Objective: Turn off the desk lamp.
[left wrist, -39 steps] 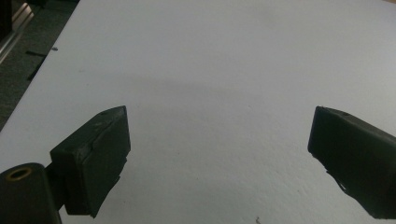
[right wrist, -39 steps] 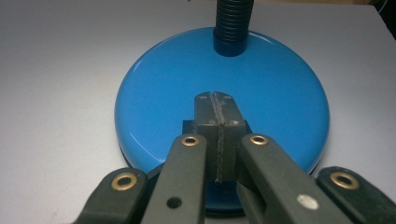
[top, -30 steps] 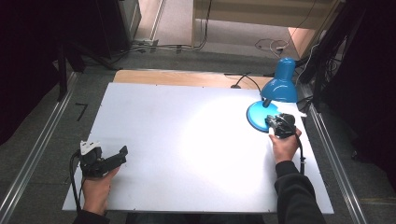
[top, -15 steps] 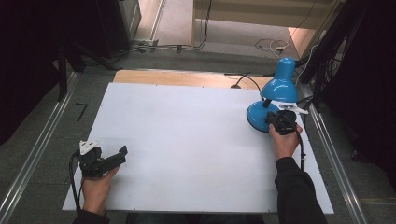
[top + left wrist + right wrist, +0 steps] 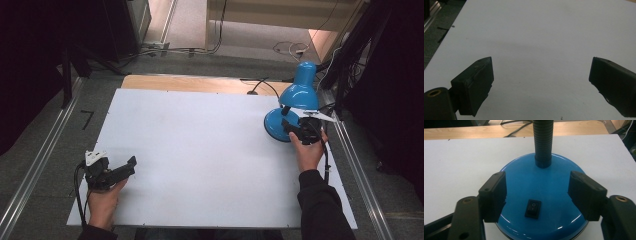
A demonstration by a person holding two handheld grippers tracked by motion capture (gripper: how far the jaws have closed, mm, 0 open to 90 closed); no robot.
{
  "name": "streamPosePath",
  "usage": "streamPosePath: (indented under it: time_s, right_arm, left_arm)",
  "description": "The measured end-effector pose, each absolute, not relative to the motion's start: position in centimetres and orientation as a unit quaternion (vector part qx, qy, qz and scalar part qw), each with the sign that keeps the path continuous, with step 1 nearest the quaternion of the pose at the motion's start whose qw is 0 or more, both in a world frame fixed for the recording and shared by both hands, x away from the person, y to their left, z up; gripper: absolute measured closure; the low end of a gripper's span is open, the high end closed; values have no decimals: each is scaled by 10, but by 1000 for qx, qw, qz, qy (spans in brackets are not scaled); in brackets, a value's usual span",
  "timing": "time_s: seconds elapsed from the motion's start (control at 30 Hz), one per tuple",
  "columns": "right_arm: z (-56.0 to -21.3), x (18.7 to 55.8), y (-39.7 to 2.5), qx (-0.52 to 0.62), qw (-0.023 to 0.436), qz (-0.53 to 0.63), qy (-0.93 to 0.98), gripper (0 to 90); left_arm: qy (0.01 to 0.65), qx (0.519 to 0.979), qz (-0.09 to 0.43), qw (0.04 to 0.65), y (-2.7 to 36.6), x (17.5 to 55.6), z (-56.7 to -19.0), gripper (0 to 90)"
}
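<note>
A blue desk lamp [image 5: 299,93] stands at the table's right side, unlit, its round base [image 5: 275,127] on the white board. In the right gripper view the base [image 5: 549,192] carries a black rocker switch [image 5: 533,209] and a black ribbed neck [image 5: 543,142]. My right gripper [image 5: 289,128] hovers open at the base, and in its own view the right gripper [image 5: 537,182] has one jaw on either side of the switch, holding nothing. My left gripper [image 5: 129,167] rests open near the table's front left, and its own view shows the left gripper [image 5: 541,62] over bare board.
The white board [image 5: 200,150] lies on a wooden table [image 5: 200,82] whose far edge shows behind it. The lamp's cord [image 5: 262,85] trails off the back. Metal rails [image 5: 40,165] run along both sides, with cables on the floor beyond.
The bright patch the lamp cast on the board one second ago is gone. My right gripper has shifted slightly forward over the base. The left gripper has stayed put.
</note>
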State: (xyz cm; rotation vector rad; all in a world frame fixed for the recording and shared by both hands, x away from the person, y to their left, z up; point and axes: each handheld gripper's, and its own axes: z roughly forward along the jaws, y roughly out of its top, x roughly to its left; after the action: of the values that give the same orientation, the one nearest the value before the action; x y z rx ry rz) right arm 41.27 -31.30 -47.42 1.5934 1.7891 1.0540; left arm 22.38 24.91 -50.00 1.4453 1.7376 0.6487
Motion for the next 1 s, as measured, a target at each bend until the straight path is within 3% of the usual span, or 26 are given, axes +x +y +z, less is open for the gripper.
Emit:
streamPosePath:
  time_s: [0.37, 1.0]
  right_arm:
    - [-471, 409, -312, 579, 254, 388, 671, 180]
    - [-466, 402, -309, 574, 254, 377, 681, 144]
  left_arm:
    - [683, 567, 255, 384, 249, 224, -500, 62]
    - [683, 567, 253, 386, 249, 224, -500, 62]
